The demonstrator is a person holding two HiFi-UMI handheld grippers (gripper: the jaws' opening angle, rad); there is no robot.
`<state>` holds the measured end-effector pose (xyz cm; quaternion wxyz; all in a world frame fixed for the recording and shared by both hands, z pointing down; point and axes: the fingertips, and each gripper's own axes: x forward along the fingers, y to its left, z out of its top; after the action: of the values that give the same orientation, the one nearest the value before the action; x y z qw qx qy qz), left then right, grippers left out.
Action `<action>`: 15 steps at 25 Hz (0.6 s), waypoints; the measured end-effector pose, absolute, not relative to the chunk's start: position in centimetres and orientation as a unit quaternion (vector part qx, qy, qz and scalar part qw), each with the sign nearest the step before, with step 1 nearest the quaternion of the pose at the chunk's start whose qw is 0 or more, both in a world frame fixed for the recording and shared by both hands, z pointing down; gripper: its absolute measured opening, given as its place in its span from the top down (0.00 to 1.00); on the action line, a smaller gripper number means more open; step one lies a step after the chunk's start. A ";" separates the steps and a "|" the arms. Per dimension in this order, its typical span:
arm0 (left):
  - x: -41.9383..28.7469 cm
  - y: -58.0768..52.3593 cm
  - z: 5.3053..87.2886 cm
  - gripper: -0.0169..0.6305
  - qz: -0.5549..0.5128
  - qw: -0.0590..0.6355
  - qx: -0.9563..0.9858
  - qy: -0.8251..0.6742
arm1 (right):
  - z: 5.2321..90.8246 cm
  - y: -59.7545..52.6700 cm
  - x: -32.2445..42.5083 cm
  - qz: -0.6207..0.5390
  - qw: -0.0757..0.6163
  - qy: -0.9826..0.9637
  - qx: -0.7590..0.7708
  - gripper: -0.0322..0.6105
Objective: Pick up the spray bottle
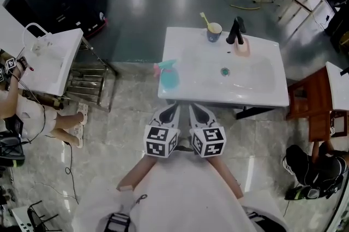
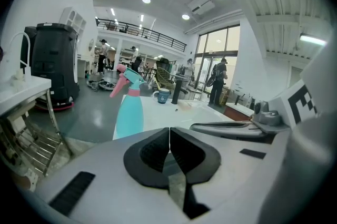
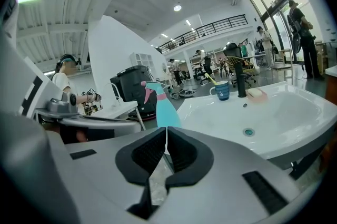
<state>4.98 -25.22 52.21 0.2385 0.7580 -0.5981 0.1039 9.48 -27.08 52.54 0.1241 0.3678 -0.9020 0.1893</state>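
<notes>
Spray bottle [image 1: 168, 76] stands on sink [image 1: 262, 97] edge (cup [image 1: 214, 33], faucet [image 1: 235, 32] behind).

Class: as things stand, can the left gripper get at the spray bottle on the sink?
Probably yes: nothing stands between the left gripper and the spray bottle on the left edge of the sink. Its jaws are shut and must open first.
</notes>
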 end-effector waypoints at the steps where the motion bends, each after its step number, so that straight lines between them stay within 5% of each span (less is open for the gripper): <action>1: 4.9 -25.0 52.3 0.93 0.104 0.240 0.756 -0.600 | 52.5 -26.9 9.4 0.187 0.124 -0.903 0.365 0.91; 15: 2.9 -24.9 52.0 0.93 0.093 0.235 0.749 -0.613 | 51.8 -26.9 7.4 0.171 0.118 -0.913 0.351 0.90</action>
<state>2.92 -24.89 52.00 0.2346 0.7489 -0.6128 0.0927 7.40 -26.91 51.80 0.1176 0.3505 -0.9133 0.1707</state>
